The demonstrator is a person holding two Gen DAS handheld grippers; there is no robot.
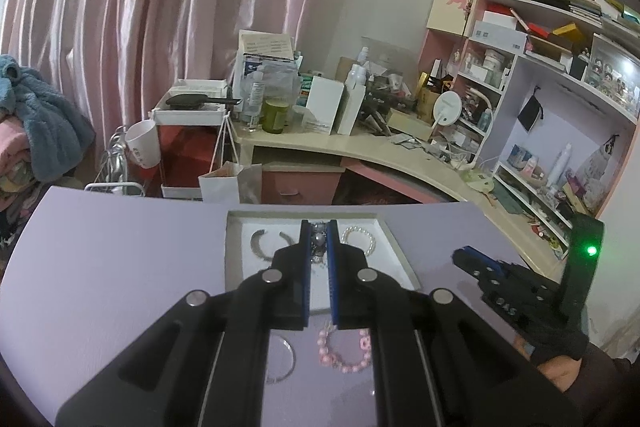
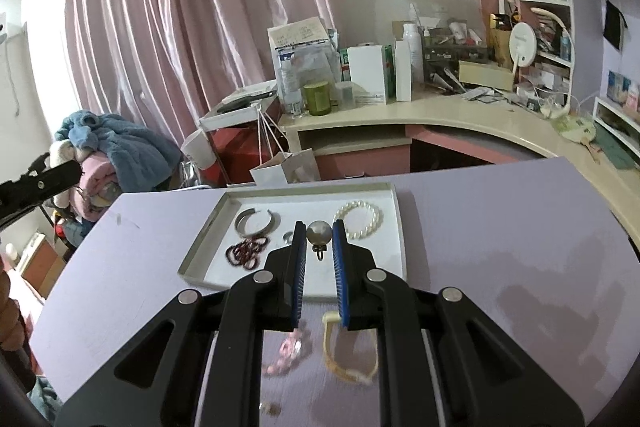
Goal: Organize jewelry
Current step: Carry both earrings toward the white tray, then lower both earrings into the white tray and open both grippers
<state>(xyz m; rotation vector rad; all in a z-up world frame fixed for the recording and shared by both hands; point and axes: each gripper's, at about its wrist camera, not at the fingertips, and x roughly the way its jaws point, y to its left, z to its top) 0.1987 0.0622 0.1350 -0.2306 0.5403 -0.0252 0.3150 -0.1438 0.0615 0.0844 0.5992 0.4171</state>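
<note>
A white tray (image 2: 394, 227) sits on the lavender table. It holds a silver cuff (image 2: 256, 221), a dark red chain bracelet (image 2: 246, 251), a white pearl bracelet (image 2: 360, 219) and a small ring (image 2: 288, 237). My right gripper (image 2: 319, 231) is shut on a round grey pearl pendant (image 2: 319, 233) above the tray. My left gripper (image 1: 319, 233) is nearly shut over the tray (image 1: 400, 255) with a small grey piece (image 1: 319, 239) between its fingers; I cannot tell whether it grips it. A pink bead bracelet (image 1: 346, 355), a thin silver bangle (image 1: 282, 363) and a yellow band (image 2: 348, 355) lie on the table in front of the tray.
The right gripper body (image 1: 504, 287) shows at the right in the left wrist view. A cluttered desk (image 2: 440, 115) and shelves (image 1: 560, 67) stand behind the table. Pink curtains (image 2: 180, 27) hang at the back. A pile of clothes (image 2: 112, 143) lies at the left.
</note>
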